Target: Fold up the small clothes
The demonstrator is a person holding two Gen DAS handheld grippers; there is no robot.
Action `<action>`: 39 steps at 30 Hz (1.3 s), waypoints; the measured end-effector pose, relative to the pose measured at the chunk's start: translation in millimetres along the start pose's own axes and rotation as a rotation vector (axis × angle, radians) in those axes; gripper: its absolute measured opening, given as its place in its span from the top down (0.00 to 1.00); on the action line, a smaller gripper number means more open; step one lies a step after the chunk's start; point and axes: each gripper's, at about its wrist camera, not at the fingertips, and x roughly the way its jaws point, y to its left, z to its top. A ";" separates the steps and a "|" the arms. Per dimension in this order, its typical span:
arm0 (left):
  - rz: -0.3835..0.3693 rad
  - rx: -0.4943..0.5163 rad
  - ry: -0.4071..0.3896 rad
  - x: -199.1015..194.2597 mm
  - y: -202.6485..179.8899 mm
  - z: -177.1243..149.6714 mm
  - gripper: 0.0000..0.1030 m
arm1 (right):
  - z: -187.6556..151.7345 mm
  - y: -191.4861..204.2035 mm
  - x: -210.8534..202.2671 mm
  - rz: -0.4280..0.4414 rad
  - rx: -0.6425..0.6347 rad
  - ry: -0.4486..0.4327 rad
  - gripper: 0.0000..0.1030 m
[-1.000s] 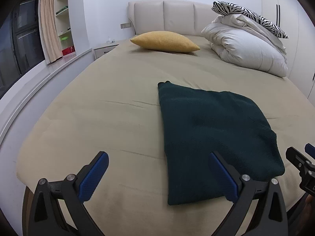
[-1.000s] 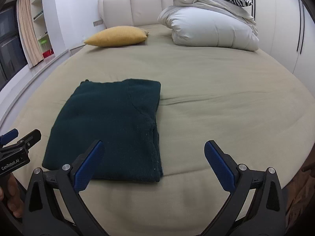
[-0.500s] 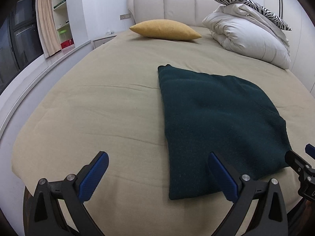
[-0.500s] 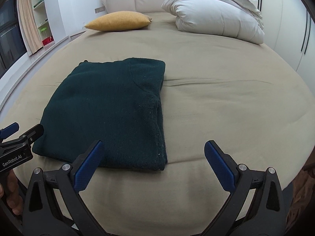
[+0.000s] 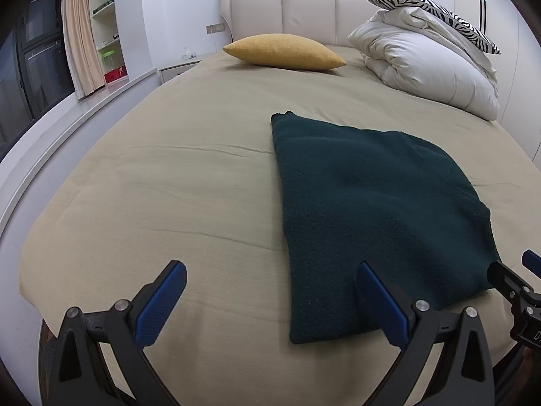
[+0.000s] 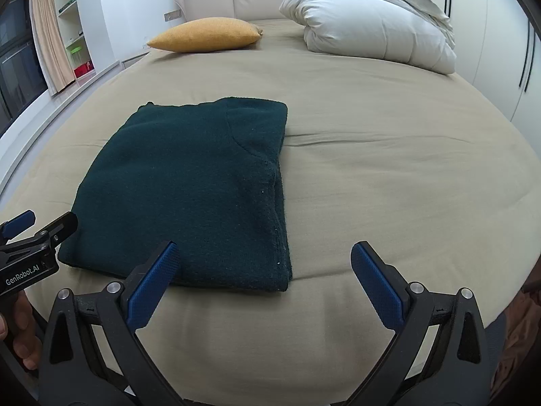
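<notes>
Left wrist view: the left gripper (image 5: 270,291) is hovering over the near edge of the bed (image 5: 169,186), its blue-padded fingers (image 5: 159,304) spreading wide and gripping nothing. The dark green garment (image 5: 372,209) is lying folded flat on the tan bed cover, ahead and to the right of this gripper; its near left corner is sitting just in front of the right-hand finger, and I cannot tell whether they are touching. Far ahead a yellow pillow (image 5: 284,50) is resting against the headboard (image 5: 304,6), with a white duvet (image 5: 429,67) piled to its right and a zebra-print pillow (image 5: 432,3) lying on top. The tip of the right gripper (image 5: 514,287) is poking in at the right margin, beside the garment's near right corner. Right wrist view: the right gripper (image 6: 260,270) is likewise standing wide, holding nothing. The garment (image 6: 189,186) is lying ahead and to the left, its near edge passing just behind the left-hand finger (image 6: 152,280); the right-hand finger is hanging over bare cover (image 6: 405,176). The left gripper (image 6: 37,233) is showing at the left margin, near the garment's near left corner, a hand (image 6: 20,324) gripping its handle.
</notes>
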 end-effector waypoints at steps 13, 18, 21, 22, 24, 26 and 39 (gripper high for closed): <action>0.000 0.001 0.000 0.5 1.0 0.7 0.00 | -0.1 1.8 0.1 0.007 0.006 0.005 0.00; -0.001 0.002 0.000 1.1 1.5 1.0 0.00 | 0.0 2.1 -0.4 0.007 0.005 0.005 0.00; 0.000 -0.001 0.001 1.1 2.5 0.7 0.00 | -0.1 2.4 -0.5 0.007 0.004 0.005 0.00; 0.000 0.000 0.001 1.2 2.5 0.8 0.00 | 0.0 2.2 -0.5 0.009 0.005 0.005 0.00; 0.001 0.001 0.001 1.3 2.6 0.9 0.00 | 0.0 2.5 -0.5 0.008 0.004 0.005 0.00; 0.001 0.000 0.001 0.9 2.8 0.4 0.00 | 0.2 2.7 -0.7 0.009 0.005 0.006 0.00; 0.002 0.000 0.002 0.9 3.9 0.1 0.00 | 0.0 2.1 -0.9 0.011 0.006 0.007 0.00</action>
